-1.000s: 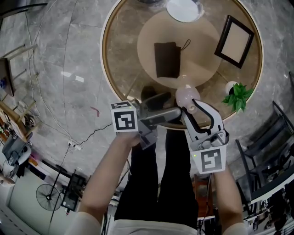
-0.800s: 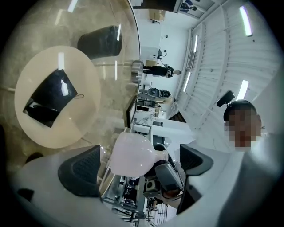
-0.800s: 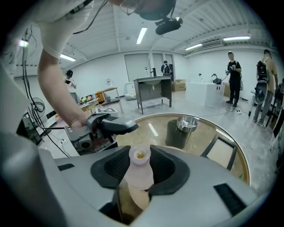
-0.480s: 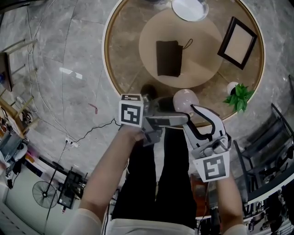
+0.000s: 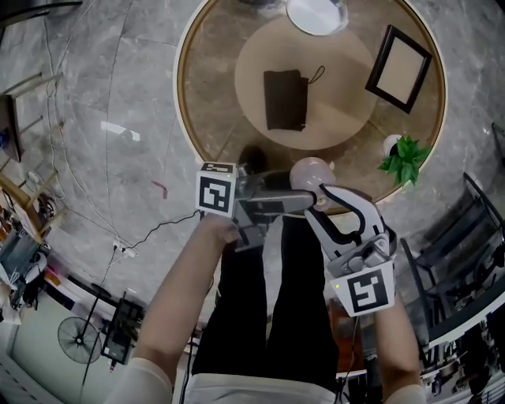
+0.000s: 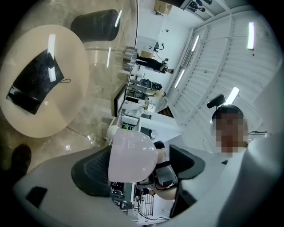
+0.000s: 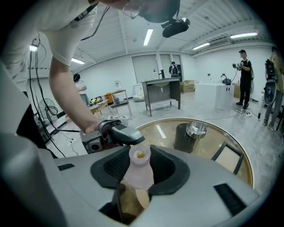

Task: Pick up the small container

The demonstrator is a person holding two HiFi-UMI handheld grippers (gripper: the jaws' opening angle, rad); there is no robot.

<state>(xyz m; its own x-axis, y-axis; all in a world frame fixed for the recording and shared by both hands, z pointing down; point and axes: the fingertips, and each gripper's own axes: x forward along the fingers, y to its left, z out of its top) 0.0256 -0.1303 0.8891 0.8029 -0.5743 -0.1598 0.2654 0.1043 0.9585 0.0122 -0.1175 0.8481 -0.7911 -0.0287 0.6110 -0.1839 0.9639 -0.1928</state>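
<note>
The small container [image 5: 310,171] is a pale pink vase with a round body and a narrow neck, held in the air above the table's near edge. My right gripper [image 5: 319,197] is shut on its neck [image 7: 138,170], mouth pointing away. My left gripper [image 5: 296,188] reaches in from the left, and its jaws have just been closing with the round body [image 6: 132,157] between them. The body lies against one black pad [image 6: 91,177]. A gap shows at the other pad [image 6: 186,164]. In the right gripper view the left gripper [image 7: 117,133] sits just beyond the container's mouth.
A round glass table [image 5: 183,102] carries a beige mat, a black pouch [image 5: 285,100], a picture frame [image 5: 401,69], a small potted plant [image 5: 402,158], a white dish [image 5: 316,14] and a dark metal-topped cylinder [image 7: 191,136]. A black chair [image 5: 465,260] stands right. People stand far off.
Both grippers have risen a little with the container. The left gripper has tilted up and its jaws have drawn in around the container's body.
</note>
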